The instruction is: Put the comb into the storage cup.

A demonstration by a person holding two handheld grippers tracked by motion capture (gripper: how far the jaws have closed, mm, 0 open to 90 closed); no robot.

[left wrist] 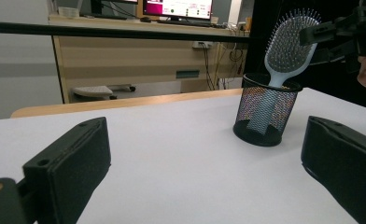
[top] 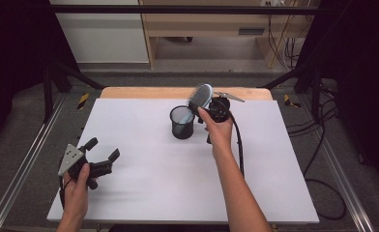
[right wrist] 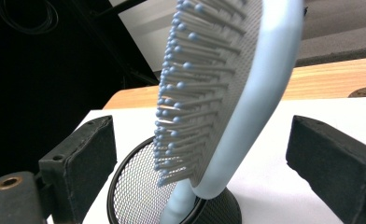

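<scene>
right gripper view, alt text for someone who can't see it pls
A pale blue hairbrush stands handle-down in a black mesh cup, leaning, between the open right gripper jaws, which do not touch it. White table behind.

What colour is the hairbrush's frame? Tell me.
Pale blue: the hairbrush frame and handle show it best in the right gripper view.

Pale-blue hairbrush (top: 200,97) leans handle-down (bristles showing) in black mesh cup (top: 182,123).

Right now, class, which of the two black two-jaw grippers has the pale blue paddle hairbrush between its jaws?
The right gripper, beside the black mesh cup, has its jaws open around the hairbrush. The left gripper is open over bare table.
</scene>
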